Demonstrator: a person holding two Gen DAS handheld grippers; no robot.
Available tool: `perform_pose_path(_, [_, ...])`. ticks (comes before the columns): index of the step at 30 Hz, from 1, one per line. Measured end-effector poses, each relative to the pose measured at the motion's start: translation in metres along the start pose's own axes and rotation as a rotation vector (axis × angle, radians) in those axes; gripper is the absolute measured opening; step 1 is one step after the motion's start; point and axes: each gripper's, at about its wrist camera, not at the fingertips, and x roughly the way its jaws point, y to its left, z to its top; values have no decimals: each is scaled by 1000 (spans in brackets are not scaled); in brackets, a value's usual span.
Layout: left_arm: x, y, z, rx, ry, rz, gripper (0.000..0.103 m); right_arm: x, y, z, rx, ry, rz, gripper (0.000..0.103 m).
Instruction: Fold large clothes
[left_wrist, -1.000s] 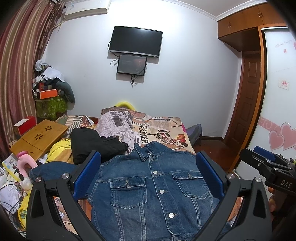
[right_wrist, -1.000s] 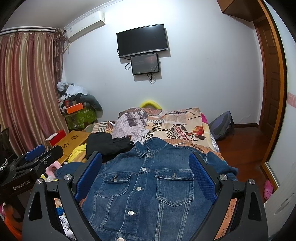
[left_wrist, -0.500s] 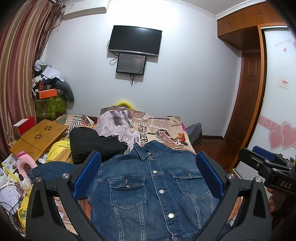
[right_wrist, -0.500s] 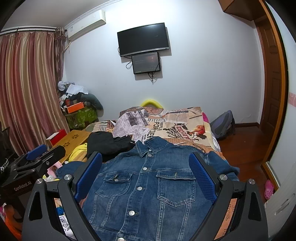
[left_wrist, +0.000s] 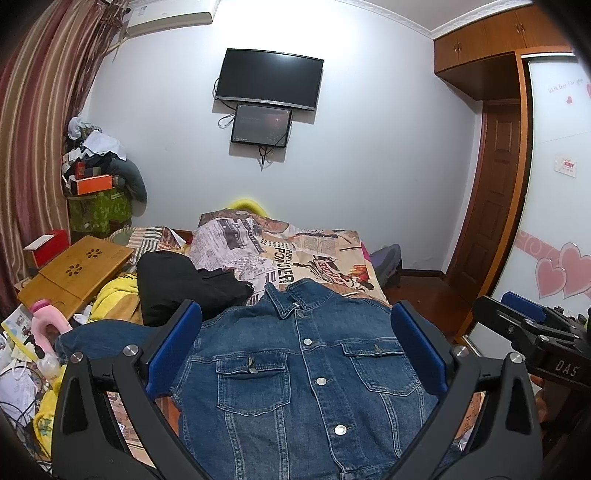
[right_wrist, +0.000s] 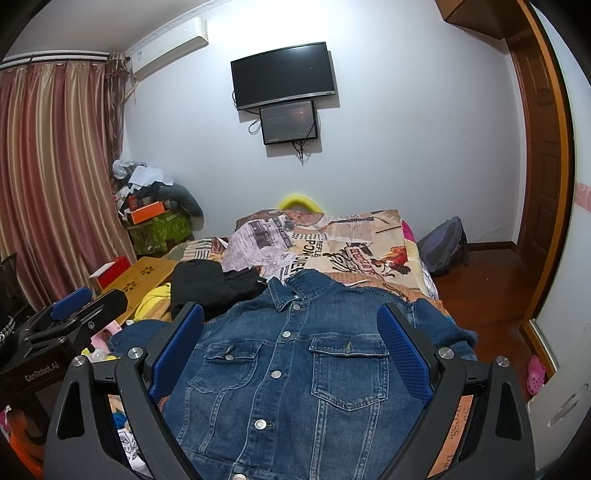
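I have the denim jacket (left_wrist: 314, 387) lying buttoned and face-up on the bed (left_wrist: 325, 254); my left gripper (left_wrist: 295, 347) and right gripper (right_wrist: 291, 345) hover spread and empty; its sleeves look bunched, I think, so a fold could trap lumps.

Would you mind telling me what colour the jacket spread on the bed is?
The denim jacket is mid-to-dark blue with silver buttons, clearest in the left wrist view.

One denim jacket (left_wrist: 314, 373), one black garment (left_wrist: 177, 284), two wall screens, two grippers, both spread wide.
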Motion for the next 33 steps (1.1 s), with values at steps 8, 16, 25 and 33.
perform_pose_path(8, [4,3,-2,-8,6,3,103,3,-1,0,1,5,-4,94])
perform_pose_path(16, [10,12,-1,-23,6,10,103,11,-2,0,5,19,-18,94])
perform_pose_path(25, [33,51,1,-65,22,90,103,36,-3,0,-3,64,-56,94])
perform_pose_path(33, [65,125,4,-86,25,271,103,69,-7,-3,-4,127,-101,94])
